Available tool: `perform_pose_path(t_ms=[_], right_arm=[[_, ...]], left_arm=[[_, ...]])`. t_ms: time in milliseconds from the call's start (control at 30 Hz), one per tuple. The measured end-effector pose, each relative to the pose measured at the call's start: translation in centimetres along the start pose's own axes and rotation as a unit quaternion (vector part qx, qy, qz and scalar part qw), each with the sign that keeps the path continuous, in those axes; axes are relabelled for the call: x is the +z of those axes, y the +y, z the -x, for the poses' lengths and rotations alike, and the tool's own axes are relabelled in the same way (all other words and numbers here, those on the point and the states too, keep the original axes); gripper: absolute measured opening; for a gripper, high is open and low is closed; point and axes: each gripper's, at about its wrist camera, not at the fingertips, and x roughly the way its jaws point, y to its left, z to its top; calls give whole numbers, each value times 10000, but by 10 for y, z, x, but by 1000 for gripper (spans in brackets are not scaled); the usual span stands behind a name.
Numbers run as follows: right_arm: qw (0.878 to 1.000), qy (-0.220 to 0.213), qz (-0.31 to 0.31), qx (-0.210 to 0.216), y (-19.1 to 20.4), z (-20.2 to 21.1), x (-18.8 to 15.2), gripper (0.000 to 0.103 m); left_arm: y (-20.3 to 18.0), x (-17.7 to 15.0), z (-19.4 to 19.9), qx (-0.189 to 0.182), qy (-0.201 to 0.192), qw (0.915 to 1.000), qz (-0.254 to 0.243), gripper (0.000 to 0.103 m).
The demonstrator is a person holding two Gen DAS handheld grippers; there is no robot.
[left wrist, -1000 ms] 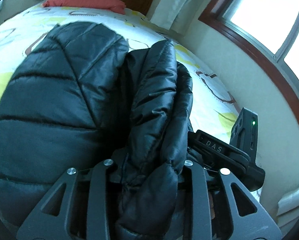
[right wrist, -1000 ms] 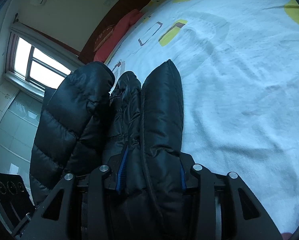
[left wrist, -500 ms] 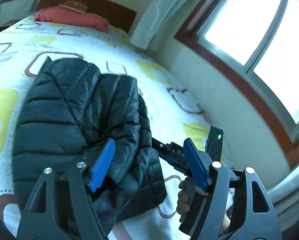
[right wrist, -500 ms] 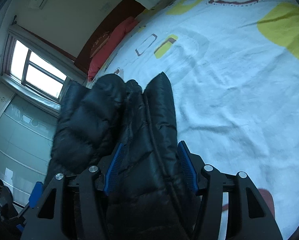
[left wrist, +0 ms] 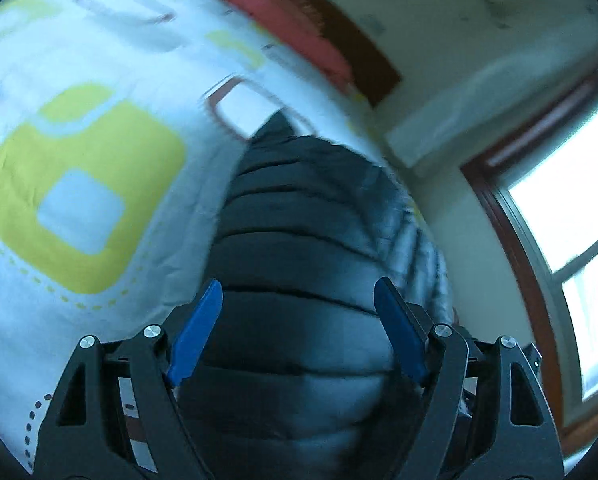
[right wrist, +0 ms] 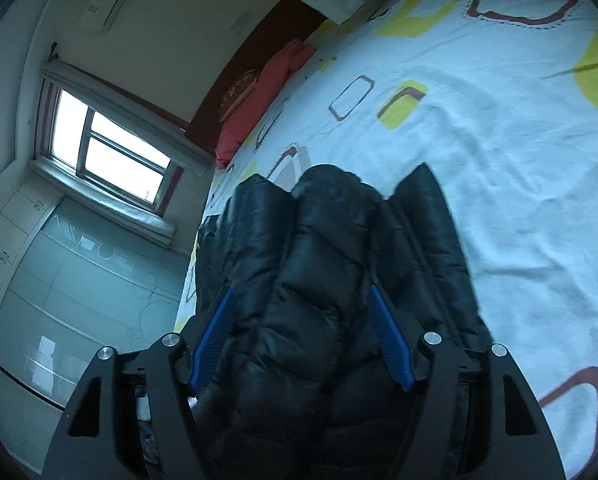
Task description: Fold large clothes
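On the patterned bed (right wrist: 499, 152), below the red pillow (right wrist: 267, 96), lies a folded black puffer jacket (left wrist: 311, 264). Over it, the left gripper (left wrist: 299, 296) is spreading its blue pads clear of the fabric. The right gripper (right wrist: 299, 300) is also widening, a padded fold bulging between its pads.

Left gripper (left wrist: 299, 312) tilted downward, jaws opening, blue pads (left wrist: 197, 330) set wide with jacket (left wrist: 307, 280) below and between, not pressed. Right gripper (right wrist: 299, 320) angled down likewise, jaws opening, pads (right wrist: 389, 340) flanking a bunched fold of jacket, seemingly loose against it.
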Motion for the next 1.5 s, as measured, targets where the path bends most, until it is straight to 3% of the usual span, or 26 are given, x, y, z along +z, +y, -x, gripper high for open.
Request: perform_pose_path(t_ms=[200,333,400,500,700,867,933,1033,1067,1133,1200,1233,1500], right_arm=[[9997,162,134,-133,15,-24,10,72],[9976,387,373,-432,15,-41,14,71],[9967,504,372,-522,9,-44,17,37],[9976,368,174,-559,-9,-36,19,23],[9979,308,-164,-537,-57,-32,14,20],[9985,345,-236,-341,-78,-38,11,18],[9983,411,-317,-250,-81,-39,11,17],[9980,487,-371,-157,-79,-35,16,21],[9980,487,-385,-151,-76,-29,16,26],[9982,443,-330,-252,-66,-13,12,38],[9985,366,-290,-290,-59,7,7,65],[9985,297,-277,-355,-52,18,2,71],[9988,445,-110,-194,-9,55,-49,79]], left_arm=[[24,5,-24,-264,261,9971,668,78],[26,5,-34,-280,321,9966,702,81],[23,5,-33,-313,321,9966,696,81],[18,4,-30,-416,253,9959,767,81],[9,-18,-57,-11,625,9951,760,82],[4,-25,-78,345,635,9964,433,82],[9,-24,-83,278,698,9961,470,82],[14,-21,-79,58,749,9958,530,81],[19,-19,-75,-118,770,9949,645,81],[27,-20,-68,-278,782,9927,879,81],[34,-21,-56,-356,717,9919,990,81],[35,-21,-50,-385,685,9922,972,81],[38,-43,-4,-509,441,9956,652,89]])
